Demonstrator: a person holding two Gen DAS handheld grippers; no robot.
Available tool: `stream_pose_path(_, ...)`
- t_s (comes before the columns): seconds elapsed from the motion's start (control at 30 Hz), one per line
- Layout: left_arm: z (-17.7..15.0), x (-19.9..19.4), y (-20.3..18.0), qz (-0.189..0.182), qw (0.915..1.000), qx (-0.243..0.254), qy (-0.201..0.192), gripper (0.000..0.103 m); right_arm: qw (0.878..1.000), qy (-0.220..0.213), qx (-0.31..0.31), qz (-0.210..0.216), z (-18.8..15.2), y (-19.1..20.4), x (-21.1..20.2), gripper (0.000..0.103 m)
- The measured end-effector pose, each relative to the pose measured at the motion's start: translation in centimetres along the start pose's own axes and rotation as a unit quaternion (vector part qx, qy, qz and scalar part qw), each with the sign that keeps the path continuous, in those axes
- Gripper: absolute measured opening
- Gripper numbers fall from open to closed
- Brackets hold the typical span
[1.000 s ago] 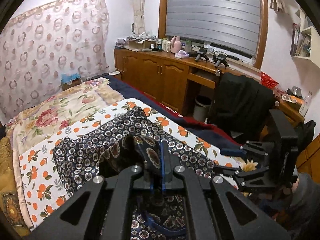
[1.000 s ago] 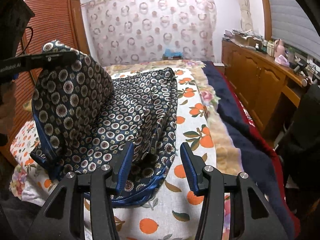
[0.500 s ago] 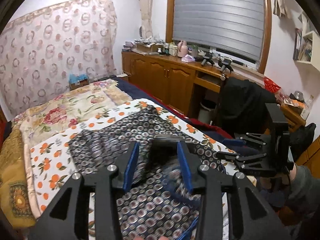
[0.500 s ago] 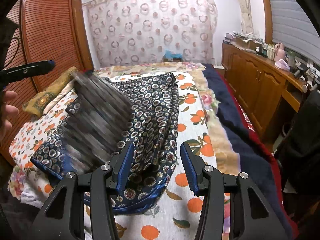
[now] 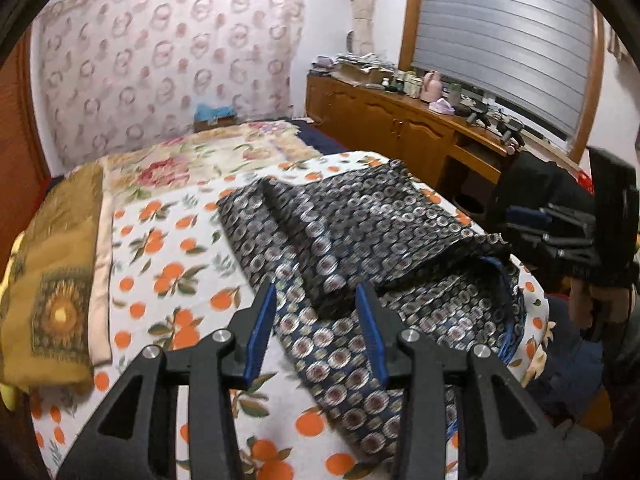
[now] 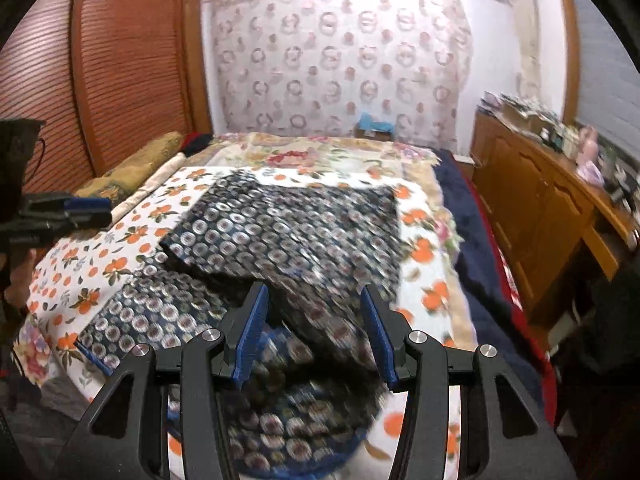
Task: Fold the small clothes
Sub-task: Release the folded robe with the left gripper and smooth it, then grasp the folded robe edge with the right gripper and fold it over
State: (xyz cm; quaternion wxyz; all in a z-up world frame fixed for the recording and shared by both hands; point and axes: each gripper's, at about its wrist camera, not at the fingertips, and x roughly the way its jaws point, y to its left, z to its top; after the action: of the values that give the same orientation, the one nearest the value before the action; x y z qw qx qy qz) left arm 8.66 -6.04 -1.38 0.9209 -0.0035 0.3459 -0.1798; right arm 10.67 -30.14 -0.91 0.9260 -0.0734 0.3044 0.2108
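A dark navy garment [image 5: 360,232] with round motifs and blue trim lies folded over itself on the orange-print sheet [image 5: 168,248]. My left gripper [image 5: 316,292] hovers open over its near folded edge, pads clear of the cloth. In the right wrist view the same garment [image 6: 288,232] spreads across the bed, blurred at the near end. My right gripper [image 6: 314,292] is open above that near end, with nothing pressed between its blue pads. Each gripper shows in the other's view: the right gripper [image 5: 560,232] at the bed's right edge, the left gripper [image 6: 80,208] at the left.
A golden cushion [image 5: 52,280] lies along the bed's left side. A wooden cabinet [image 5: 400,136] with clutter runs under the window. A black chair [image 5: 532,188] stands by the bed's right edge. A slatted wardrobe [image 6: 100,80] rises on the left. A blue box [image 5: 214,114] sits at the head.
My left gripper opened and let go of the lifted fold, which dropped flat onto the rest of the garment. It then drew back and lower. The right gripper stayed open and shifted a little.
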Motion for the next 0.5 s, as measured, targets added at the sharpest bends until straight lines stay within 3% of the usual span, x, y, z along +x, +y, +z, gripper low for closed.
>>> stream_pose_path(0.23,-1.6,-0.6,1.8,0.010,0.9998,-0.014,-0.009,0.040,0.997,0.014,-0.062,0.047,3.9,4.8,3.9,0.049)
stream_pose_path(0.3,-1.8,-0.9,2.1,0.015,0.9997,-0.016,-0.013,0.040,0.995,0.020,-0.075,0.065,4.5,6.2,5.0,0.058)
stream_pose_path(0.5,-2.3,-1.6,3.2,0.027,0.9991,-0.029,-0.017,0.040,0.983,0.085,-0.121,0.109,5.1,10.4,10.2,0.059)
